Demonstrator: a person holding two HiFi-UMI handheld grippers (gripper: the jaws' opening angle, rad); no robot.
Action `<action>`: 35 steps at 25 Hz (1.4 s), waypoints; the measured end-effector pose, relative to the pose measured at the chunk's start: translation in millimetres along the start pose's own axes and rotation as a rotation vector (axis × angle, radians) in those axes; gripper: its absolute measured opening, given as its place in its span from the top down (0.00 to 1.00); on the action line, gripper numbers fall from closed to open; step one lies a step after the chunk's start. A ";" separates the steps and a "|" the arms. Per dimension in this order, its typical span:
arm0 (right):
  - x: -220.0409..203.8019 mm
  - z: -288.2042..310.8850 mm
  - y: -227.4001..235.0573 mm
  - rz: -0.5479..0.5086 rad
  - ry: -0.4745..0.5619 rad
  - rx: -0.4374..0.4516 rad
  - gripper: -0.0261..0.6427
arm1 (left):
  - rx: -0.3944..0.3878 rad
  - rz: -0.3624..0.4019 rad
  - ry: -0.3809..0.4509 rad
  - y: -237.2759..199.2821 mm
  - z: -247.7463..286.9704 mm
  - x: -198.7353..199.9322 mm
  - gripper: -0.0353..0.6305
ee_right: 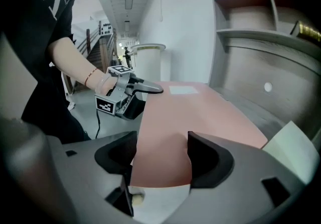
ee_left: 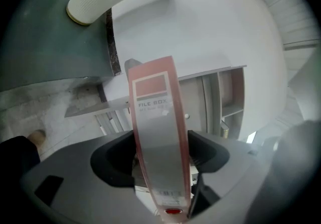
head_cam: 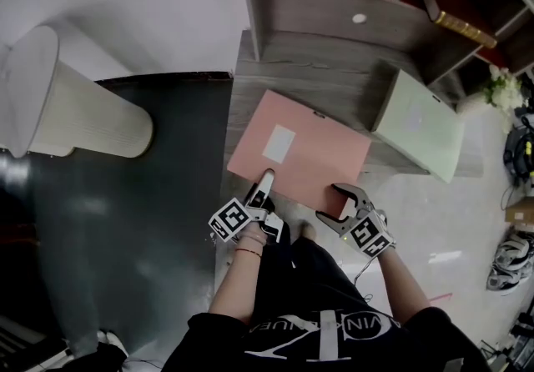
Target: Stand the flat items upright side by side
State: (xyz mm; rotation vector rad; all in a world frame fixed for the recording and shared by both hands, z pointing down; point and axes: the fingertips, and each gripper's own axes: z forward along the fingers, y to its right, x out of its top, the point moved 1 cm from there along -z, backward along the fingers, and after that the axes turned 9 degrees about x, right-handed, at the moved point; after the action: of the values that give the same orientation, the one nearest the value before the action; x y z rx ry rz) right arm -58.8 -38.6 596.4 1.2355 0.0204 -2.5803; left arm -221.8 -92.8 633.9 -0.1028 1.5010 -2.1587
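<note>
Our left tongs (ee_left: 160, 153) are rolled on their side and pinch the pink file box (head_cam: 309, 153) across its thickness, at the near end of the spine that carries the "FILE BOX" label. Our right tongs (ee_right: 160, 155) stand spread around the box's near right corner. The pink face fills the gap between the jaws, and we cannot tell whether either jaw touches it.

The box lies flat and skewed on the tabletop (head_cam: 317, 70), white label (head_cam: 279, 143) up. Its left corner sits close to the tabletop's left edge and its near end is at the front edge, where we stand.

Beyond its far edge a strip of bare wood runs back to the shelf unit (head_cam: 334, 7) along the rear edge. That strip is the only open room on the tabletop. The unit's upright at the rear left corner and its overhanging shelves bound it from behind and above.

On the right, a pale green file box (head_cam: 420, 124) lies flat by the tabletop's right edge. Its near left corner is just beside the pink box's far right corner, and we cannot tell whether they touch.

Off the left edge, a white ribbed cylinder (head_cam: 75, 112) stands on the dark floor (head_cam: 125, 220), well apart from the box.
</note>
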 end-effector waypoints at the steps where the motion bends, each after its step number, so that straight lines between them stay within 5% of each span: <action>1: 2.2 -0.9 1.8 0.016 0.007 -0.008 0.48 | 0.009 0.002 0.001 1.6 -1.1 0.1 0.47; 6: 7.8 -0.3 5.7 0.052 0.015 -0.073 0.47 | 0.027 0.062 0.034 18.5 -9.0 5.3 0.49; 12: 18.9 0.8 15.1 0.101 0.048 -0.136 0.45 | 0.018 0.226 0.084 59.3 -10.8 23.2 0.50; 35: 103.0 68.4 69.2 0.210 0.163 -0.089 0.48 | 0.086 0.863 0.261 173.5 -9.2 115.8 0.50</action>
State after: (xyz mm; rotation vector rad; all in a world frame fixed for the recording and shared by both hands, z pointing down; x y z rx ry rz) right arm -154.5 -139.3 568.3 1.3348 0.0362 -2.2721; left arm -263.3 -181.9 449.6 0.7452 1.2411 -1.5454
